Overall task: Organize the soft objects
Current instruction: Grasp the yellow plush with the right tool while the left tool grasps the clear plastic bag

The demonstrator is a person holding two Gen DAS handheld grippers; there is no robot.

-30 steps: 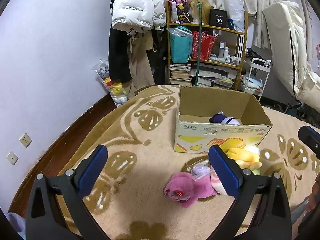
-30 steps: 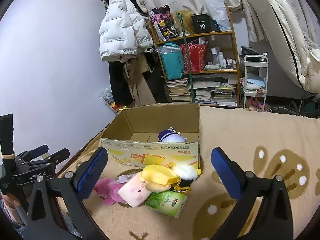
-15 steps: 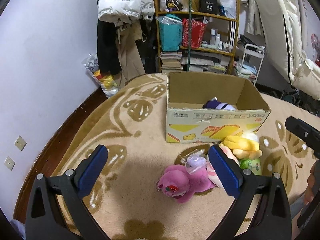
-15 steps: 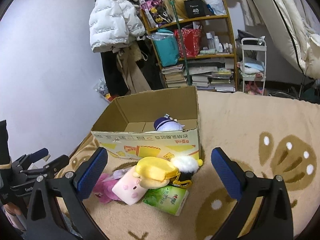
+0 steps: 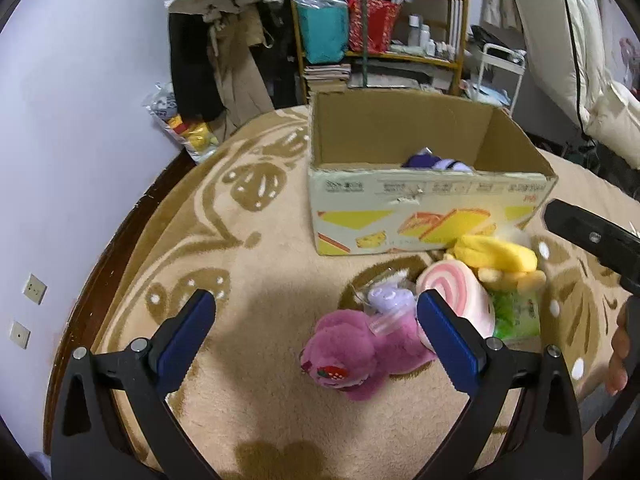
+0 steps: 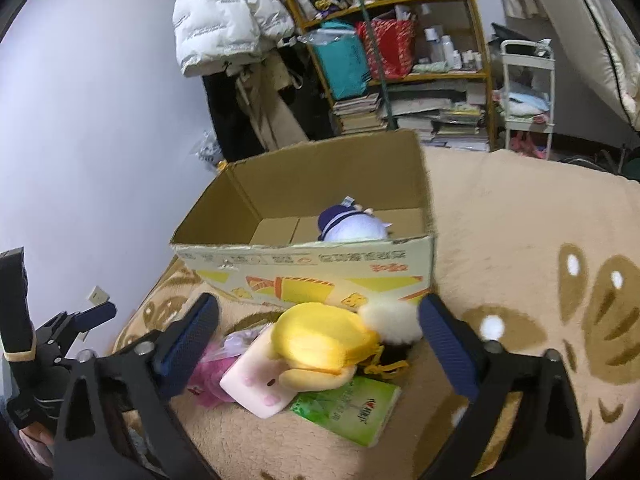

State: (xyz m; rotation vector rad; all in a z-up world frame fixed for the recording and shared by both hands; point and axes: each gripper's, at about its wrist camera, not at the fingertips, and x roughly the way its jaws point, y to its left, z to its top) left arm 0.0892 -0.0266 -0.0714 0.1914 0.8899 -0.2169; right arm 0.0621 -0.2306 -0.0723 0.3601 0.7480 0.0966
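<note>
An open cardboard box (image 5: 432, 216) (image 6: 304, 276) stands on the carpet with a purple and white plush (image 6: 352, 226) inside. In front of it lies a pile: a magenta plush (image 5: 356, 352), a pink and white roll cushion (image 5: 456, 292) (image 6: 260, 384), a yellow plush (image 5: 496, 258) (image 6: 324, 344) and a green tissue pack (image 6: 352, 404). My left gripper (image 5: 316, 332) hangs open above the magenta plush, nothing between its fingers. My right gripper (image 6: 320, 340) is wide, its jaws closing, with the yellow plush between them, untouched.
A beige patterned carpet (image 5: 240, 272) covers the floor, with dark wood floor along the wall at left. Behind the box stand a cluttered shelf (image 5: 376, 32), hanging coats (image 6: 228, 12) and a white cart (image 6: 528, 92). A mattress leans at right.
Both grippers have come down and closer to the pile. The toys and box look larger, and the yellow plush now sits between the right fingers.
</note>
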